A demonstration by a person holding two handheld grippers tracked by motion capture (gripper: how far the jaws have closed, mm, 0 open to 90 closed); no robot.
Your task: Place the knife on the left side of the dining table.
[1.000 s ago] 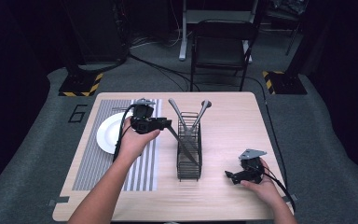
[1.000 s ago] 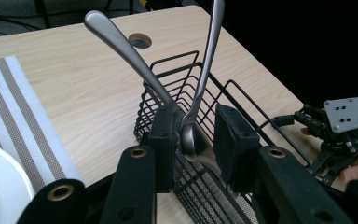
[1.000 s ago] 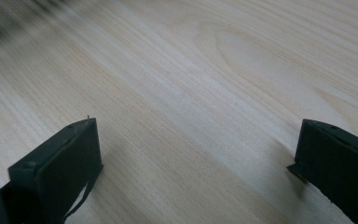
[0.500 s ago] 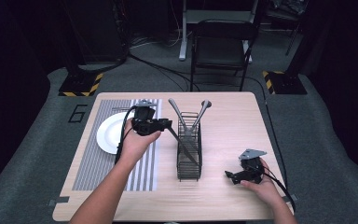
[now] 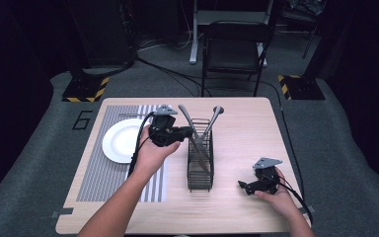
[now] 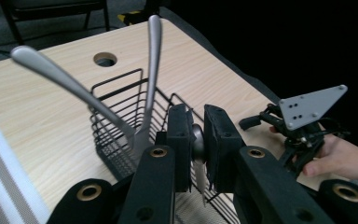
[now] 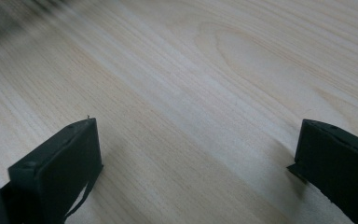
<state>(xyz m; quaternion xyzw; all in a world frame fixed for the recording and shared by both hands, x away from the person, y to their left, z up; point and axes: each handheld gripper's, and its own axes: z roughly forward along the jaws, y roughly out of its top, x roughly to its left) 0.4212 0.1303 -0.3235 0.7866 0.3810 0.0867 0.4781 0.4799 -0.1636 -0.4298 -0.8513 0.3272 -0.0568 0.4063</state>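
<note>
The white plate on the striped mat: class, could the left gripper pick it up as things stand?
Probably not yet. The left gripper is shut on a utensil handle over the wire rack, so its jaws are occupied. The white plate lies close beside that hand with nothing between them; releasing the utensil first should free the way.

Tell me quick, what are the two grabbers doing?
Left gripper: shut on a metal utensil over the wire basket.
Right gripper: open, holding nothing, over the table.

Utensil (image 6: 197, 140) end hiding between left gripper (image 6: 196, 140) pads; far table (image 7: 18, 18) corner blurring.
</note>
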